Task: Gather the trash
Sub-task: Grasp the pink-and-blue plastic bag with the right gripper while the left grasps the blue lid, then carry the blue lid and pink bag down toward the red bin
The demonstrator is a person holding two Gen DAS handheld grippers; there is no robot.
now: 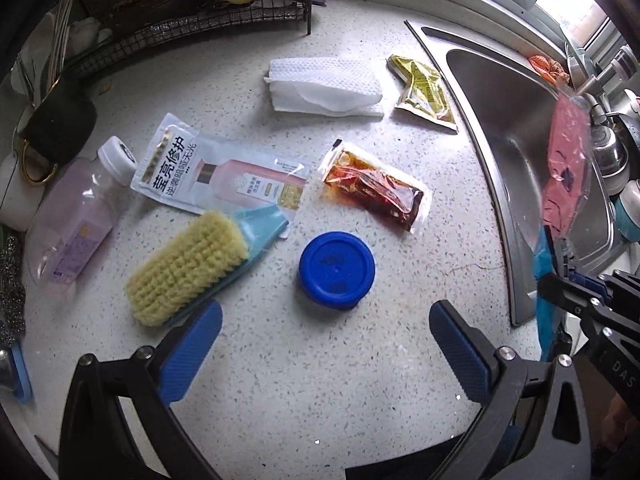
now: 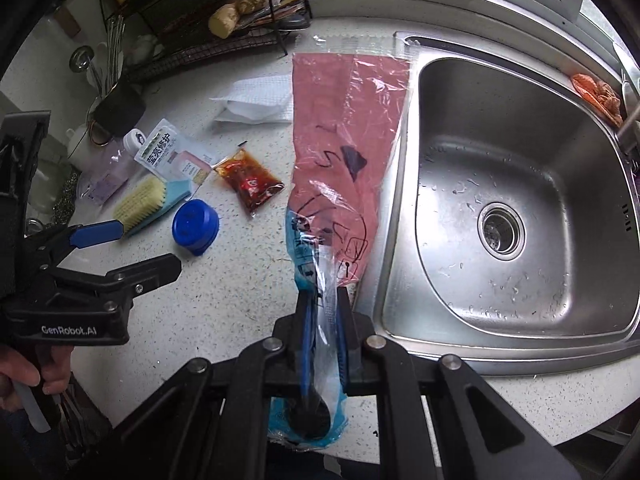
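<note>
Two grippers share the job: the right gripper (image 2: 322,304) is clamped tight on the blue end of a pink wrapper (image 2: 340,152), which hangs off the counter (image 2: 224,304) beside the sink (image 2: 500,208), while the left gripper (image 1: 326,340) stands with its jaws wide apart and nothing between them, above the counter. The step in hand, as I judge it, is carrying the wrapper off to wherever trash goes; the film looks limp and slippery, so the grip is best kept firm and the carry smooth, with the loose tail kept from sweeping the sauce packet (image 1: 374,186) at its nine o'clock in the right view. For the left gripper, the blue lid (image 1: 337,268) lies at twelve o'clock just ahead of its fingertips, the brush (image 1: 192,264) at ten, the sauce packet a little further at one; coming straight down on one item would avoid dragging the brush along. No bin shows in either view, so the destination is unknown. The yellow sachet (image 1: 424,92) is covered by the wrapper in the right view. Whether the lid sits on a jar or lies alone cannot be told, and the wrapper's print is unreadable.
</note>
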